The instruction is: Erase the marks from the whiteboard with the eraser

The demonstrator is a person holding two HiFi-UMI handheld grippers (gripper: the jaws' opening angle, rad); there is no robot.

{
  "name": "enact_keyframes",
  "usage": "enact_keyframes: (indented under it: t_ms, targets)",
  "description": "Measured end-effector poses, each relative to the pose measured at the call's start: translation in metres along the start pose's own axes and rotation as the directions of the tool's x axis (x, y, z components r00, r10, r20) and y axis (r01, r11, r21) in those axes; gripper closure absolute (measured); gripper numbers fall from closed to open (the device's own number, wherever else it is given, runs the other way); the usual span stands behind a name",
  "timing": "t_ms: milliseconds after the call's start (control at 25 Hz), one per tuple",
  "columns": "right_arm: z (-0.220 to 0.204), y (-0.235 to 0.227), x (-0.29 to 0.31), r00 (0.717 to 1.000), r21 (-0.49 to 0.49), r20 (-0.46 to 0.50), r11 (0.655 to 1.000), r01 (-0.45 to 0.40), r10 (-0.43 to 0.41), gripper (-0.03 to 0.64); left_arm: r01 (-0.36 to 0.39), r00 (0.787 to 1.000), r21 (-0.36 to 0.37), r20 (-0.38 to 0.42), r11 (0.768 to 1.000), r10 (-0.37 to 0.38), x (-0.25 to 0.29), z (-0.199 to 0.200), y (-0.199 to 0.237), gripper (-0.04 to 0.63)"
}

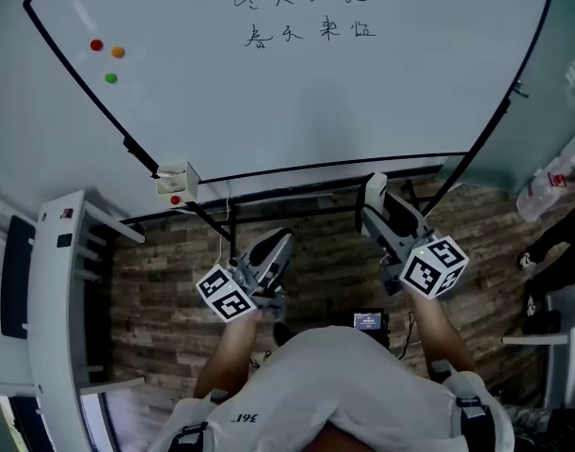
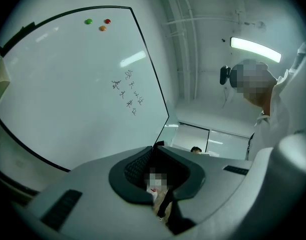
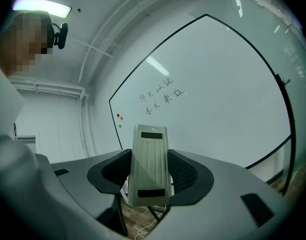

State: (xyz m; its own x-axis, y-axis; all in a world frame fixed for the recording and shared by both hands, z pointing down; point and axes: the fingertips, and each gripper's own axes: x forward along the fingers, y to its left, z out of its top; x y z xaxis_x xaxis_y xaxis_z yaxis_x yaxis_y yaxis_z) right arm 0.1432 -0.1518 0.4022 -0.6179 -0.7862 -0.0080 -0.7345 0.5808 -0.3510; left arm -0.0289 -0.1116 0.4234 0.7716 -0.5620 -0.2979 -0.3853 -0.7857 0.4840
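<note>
The whiteboard [image 1: 315,102] stands in front of me with two lines of black writing [image 1: 306,12] near its top. My right gripper [image 1: 375,203] is held low, below the board's bottom edge, shut on a pale rectangular eraser [image 1: 375,185]. In the right gripper view the eraser [image 3: 148,166] sits upright between the jaws of that gripper [image 3: 148,154], with the writing [image 3: 163,98] far beyond it. My left gripper [image 1: 281,240] hangs lower still, its jaws closed together with nothing in them. In its own view the left gripper [image 2: 154,146] has the writing [image 2: 127,91] off to the side.
Red, orange and green magnets [image 1: 106,56] stick to the board's left part. A small white box [image 1: 177,182] sits at its lower left corner. A white rack [image 1: 61,281] stands at the left. A person [image 1: 551,248] and a plastic bag [image 1: 551,182] are at the right, on wooden floor.
</note>
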Motion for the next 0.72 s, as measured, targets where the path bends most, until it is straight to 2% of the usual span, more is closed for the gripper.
enact_keyframes:
  t_ms: [440,720]
  targets:
    - [0.011,-0.02,0.011,0.999,-0.087,-0.036,0.996,-0.036,0.033,0.365,-0.084,0.996,0.047,0.022,0.995,0.083,0.028,-0.009,0.002,0.581]
    - [0.017,-0.012,0.035,0.999,-0.117,-0.039,0.992,-0.034,0.03,0.365,-0.102,0.995,0.087,0.017,0.991,0.101,0.034,0.009,0.014,0.581]
